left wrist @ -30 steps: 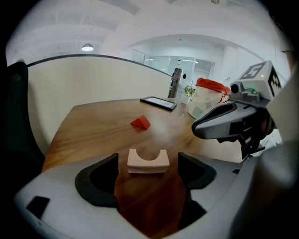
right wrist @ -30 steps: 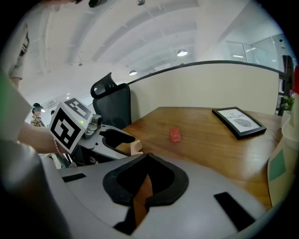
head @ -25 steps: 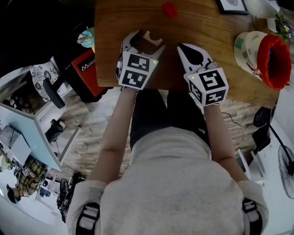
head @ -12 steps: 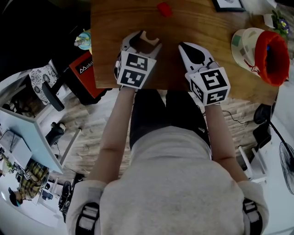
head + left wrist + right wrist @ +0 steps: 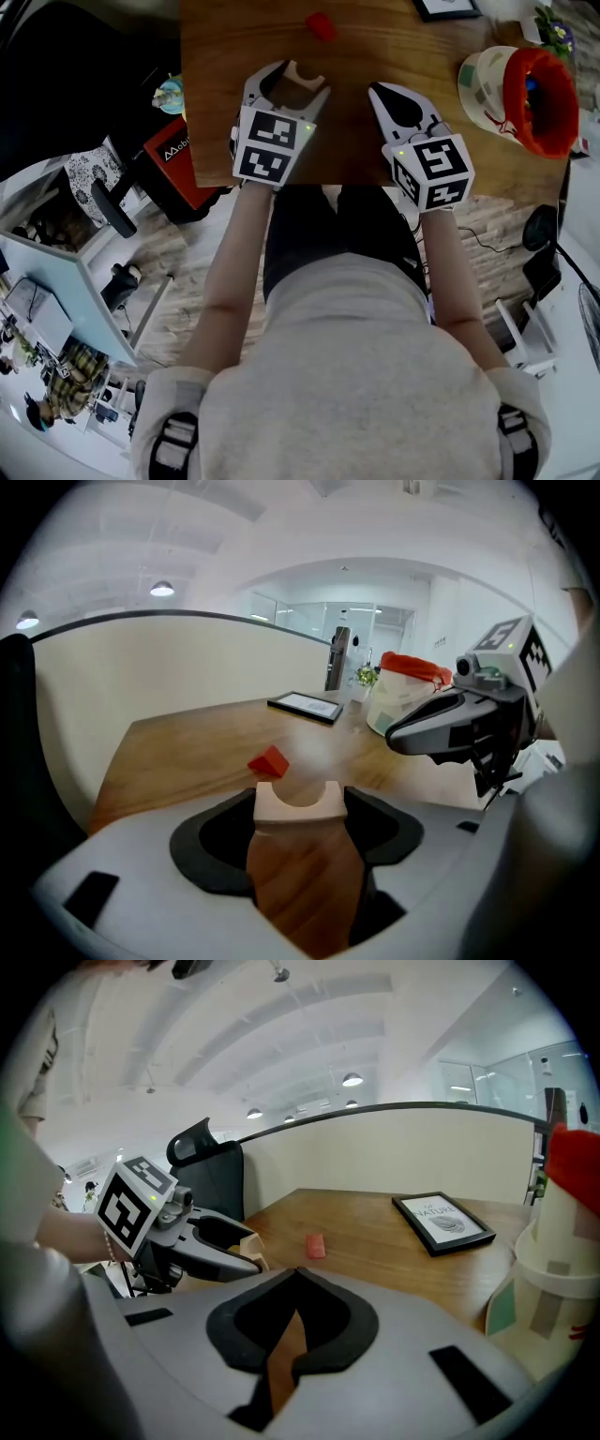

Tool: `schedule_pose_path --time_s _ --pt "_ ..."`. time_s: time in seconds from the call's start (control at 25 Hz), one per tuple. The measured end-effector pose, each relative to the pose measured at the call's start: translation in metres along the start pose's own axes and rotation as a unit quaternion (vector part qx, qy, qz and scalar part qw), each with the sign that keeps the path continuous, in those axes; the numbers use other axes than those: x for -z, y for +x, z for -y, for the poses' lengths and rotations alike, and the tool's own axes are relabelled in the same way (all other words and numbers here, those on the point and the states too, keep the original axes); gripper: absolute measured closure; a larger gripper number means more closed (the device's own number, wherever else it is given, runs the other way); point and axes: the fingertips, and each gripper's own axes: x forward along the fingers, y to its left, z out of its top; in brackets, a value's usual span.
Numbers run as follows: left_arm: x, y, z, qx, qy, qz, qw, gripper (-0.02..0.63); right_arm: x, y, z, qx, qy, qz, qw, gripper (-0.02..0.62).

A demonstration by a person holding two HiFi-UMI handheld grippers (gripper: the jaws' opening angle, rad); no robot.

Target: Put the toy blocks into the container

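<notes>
Two grippers side by side over the near edge of a wooden table [image 5: 234, 56]. On the left, the left gripper [image 5: 292, 84] clamped on a pale wooden arch block [image 5: 298, 813], jaws just lately closing and now pressed against its two sides, curved notch at the far end. On the right, the right gripper [image 5: 295, 1274] pinched together at the tips, nothing between them. Farther along the table, beyond both grippers and well apart from them, a small red block [image 5: 321, 26] loose on the wood. At the far right, a white container [image 5: 480, 86] with a red lining, standing upright; inside, a speck of blue, too small to name. Left of it and farther off, a black picture frame [image 5: 445, 7] flat on the table.
</notes>
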Motion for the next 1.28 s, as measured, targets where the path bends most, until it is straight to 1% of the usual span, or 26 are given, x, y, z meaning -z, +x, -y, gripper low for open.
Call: schedule_pose_path --time_s 0.12,0.28,0.44,0.68,0.96,1.28 --pt "-0.017 -0.003 0.008 0.012 0.010 0.013 0.9998 0.299 -0.007 -0.010 0.007 0.012 0.001 0.013 1.000 0.584" --pt "-0.039 -0.007 0.023 0.029 0.034 0.028 0.9986 0.299 -0.020 -0.027 0.018 0.033 0.001 0.036 0.999 0.584" --pt "-0.054 -0.014 0.043 0.043 0.045 0.037 0.9974 0.299 -0.032 -0.053 0.029 0.053 0.003 0.055 0.997 0.584" --pt "-0.095 -0.012 0.070 0.069 0.087 0.063 0.9917 0.299 -0.049 -0.085 0.048 0.091 0.008 0.094 0.991 0.584" --pt "-0.141 -0.009 0.105 0.106 0.129 0.099 0.9810 0.299 -0.070 -0.124 0.068 0.133 0.003 0.133 0.982 0.584" --pt "-0.193 -0.003 0.155 0.147 0.167 0.139 0.9651 0.299 -0.085 -0.177 0.101 0.189 -0.001 0.170 0.967 0.584"
